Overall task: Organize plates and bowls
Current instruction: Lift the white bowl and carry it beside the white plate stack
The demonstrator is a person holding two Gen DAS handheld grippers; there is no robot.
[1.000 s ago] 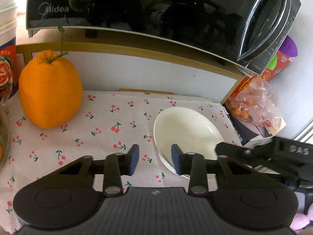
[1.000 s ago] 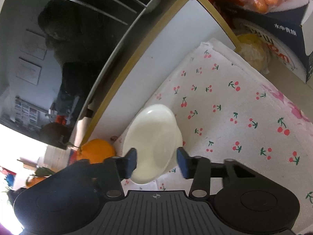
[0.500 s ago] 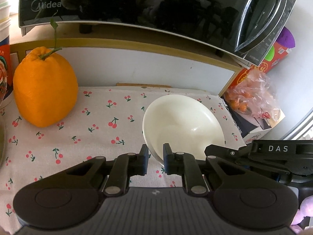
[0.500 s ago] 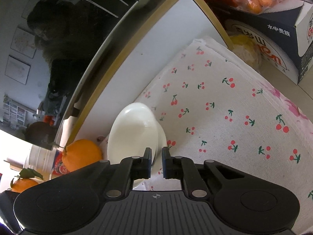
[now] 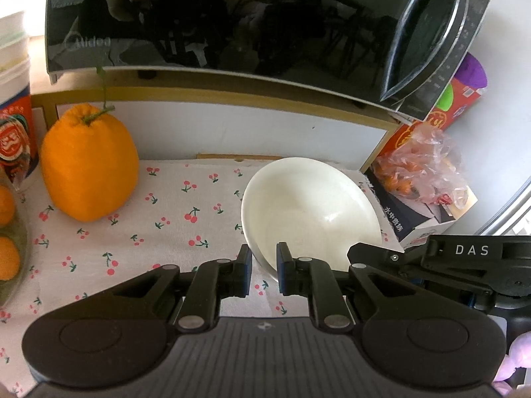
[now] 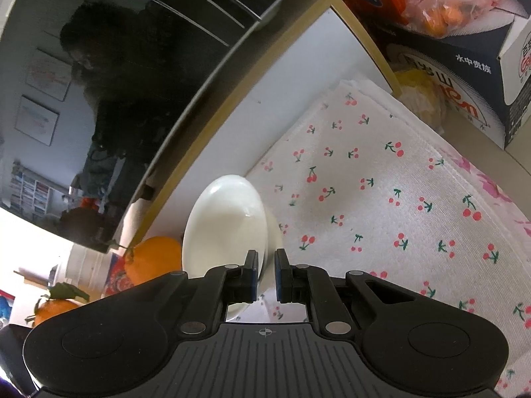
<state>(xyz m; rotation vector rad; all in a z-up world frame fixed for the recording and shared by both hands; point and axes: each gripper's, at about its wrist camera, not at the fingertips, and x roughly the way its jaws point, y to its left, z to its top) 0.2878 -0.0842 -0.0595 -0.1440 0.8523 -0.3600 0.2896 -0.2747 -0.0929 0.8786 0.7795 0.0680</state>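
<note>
Cherry-print cloth (image 5: 186, 219) under a microwave (image 5: 232, 16) carries one white bowl (image 5: 308, 209), tilted. Both grippers pinch its rim, jaws narrow: left gripper (image 5: 264, 267), right gripper (image 6: 265, 273). Judging by this, organizing is mid-step; no plates or stack in sight

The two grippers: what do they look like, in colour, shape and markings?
Both the left gripper and the right gripper are matte black, with ribbed bodies, round side housings, silver pivot pins and blue-edged fingertip pads. The right one's arm reads "DAS" in white.
</note>
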